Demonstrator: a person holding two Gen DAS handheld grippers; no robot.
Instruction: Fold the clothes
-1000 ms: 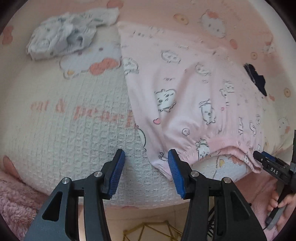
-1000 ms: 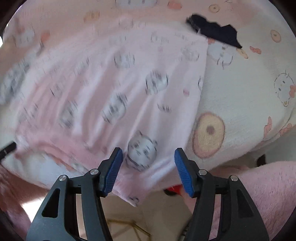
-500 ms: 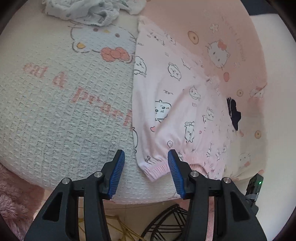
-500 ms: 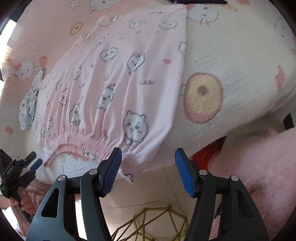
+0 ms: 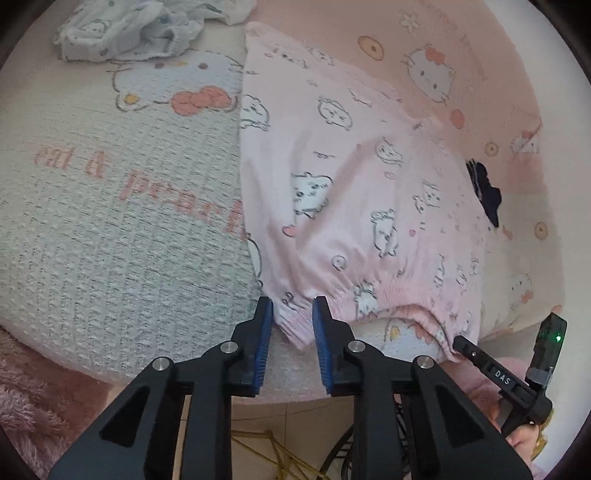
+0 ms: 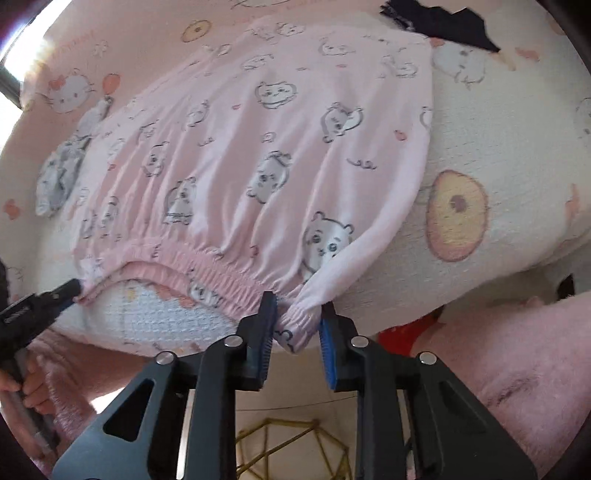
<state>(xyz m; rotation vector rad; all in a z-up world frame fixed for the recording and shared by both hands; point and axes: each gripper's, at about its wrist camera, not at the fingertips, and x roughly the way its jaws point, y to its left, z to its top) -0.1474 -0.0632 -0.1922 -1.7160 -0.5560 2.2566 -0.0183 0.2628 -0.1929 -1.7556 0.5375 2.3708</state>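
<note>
Pink pyjama trousers [image 5: 351, 192] with a cartoon print lie flat on the bed, elastic waistband toward me at the near edge. My left gripper [image 5: 291, 314] has its blue pads on either side of the waistband's left corner, jaws narrowed around the cloth. My right gripper [image 6: 297, 317] has its pads around the waistband's right corner [image 6: 299, 325], also narrowed. The trousers also show in the right wrist view [image 6: 277, 147]. Each gripper shows in the other's view, at the opposite corner: the right one [image 5: 495, 373], the left one [image 6: 37, 306].
A white and pink Hello Kitty blanket [image 5: 110, 221] covers the bed. A crumpled white garment [image 5: 140, 29] lies at the far left. A small dark cloth [image 5: 484, 192] lies beyond the trousers at the right. A fluffy pink sleeve [image 6: 498, 369] and the floor lie below the bed's edge.
Both grippers have moved in to the waistband corners and their jaws have narrowed from wide open to close around the cloth.
</note>
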